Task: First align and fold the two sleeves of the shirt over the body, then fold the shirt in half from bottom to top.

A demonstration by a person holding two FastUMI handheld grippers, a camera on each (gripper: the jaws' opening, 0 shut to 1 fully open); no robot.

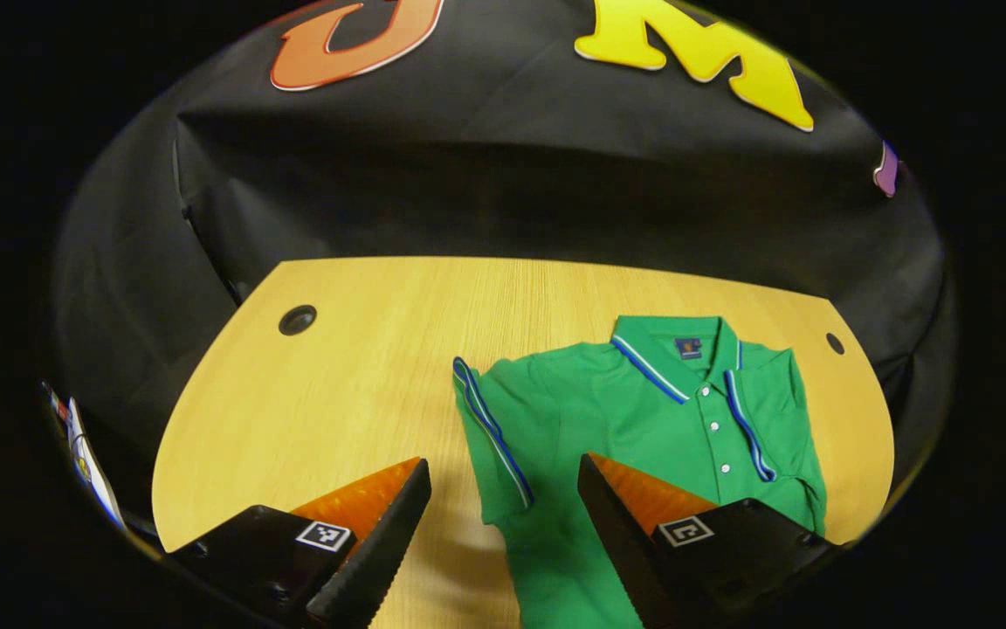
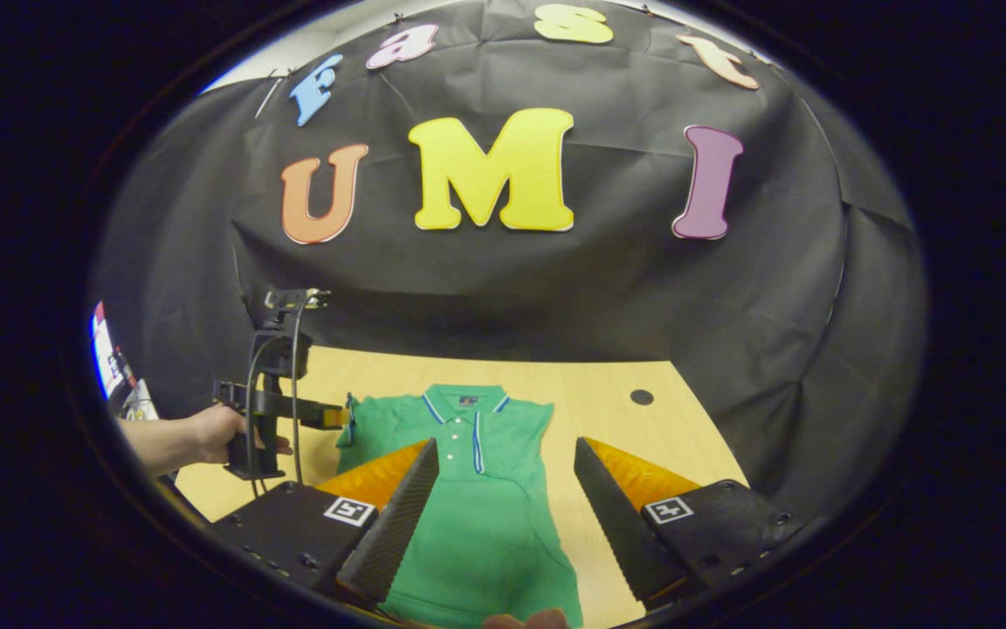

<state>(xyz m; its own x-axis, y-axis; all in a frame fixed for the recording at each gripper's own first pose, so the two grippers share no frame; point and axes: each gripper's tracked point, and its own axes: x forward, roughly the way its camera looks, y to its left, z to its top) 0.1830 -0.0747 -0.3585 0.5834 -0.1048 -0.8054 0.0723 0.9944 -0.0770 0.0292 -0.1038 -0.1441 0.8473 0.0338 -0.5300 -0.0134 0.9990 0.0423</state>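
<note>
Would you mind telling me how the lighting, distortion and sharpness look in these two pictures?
Left gripper view: fisheye bends the table edge into a curve; even light, no glare; the shirt is sharp, with a soft shadow beside its near part. Right gripper view: same bulging distortion, the wall dim, the shirt evenly lit and in focus, the left hand-held gripper small but clear.

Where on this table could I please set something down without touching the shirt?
Bare wood lies on the table between the round cable hole and the green shirt, and along the far edge behind its collar. In the right gripper view, a narrower strip runs beside the shirt toward another hole.
</note>
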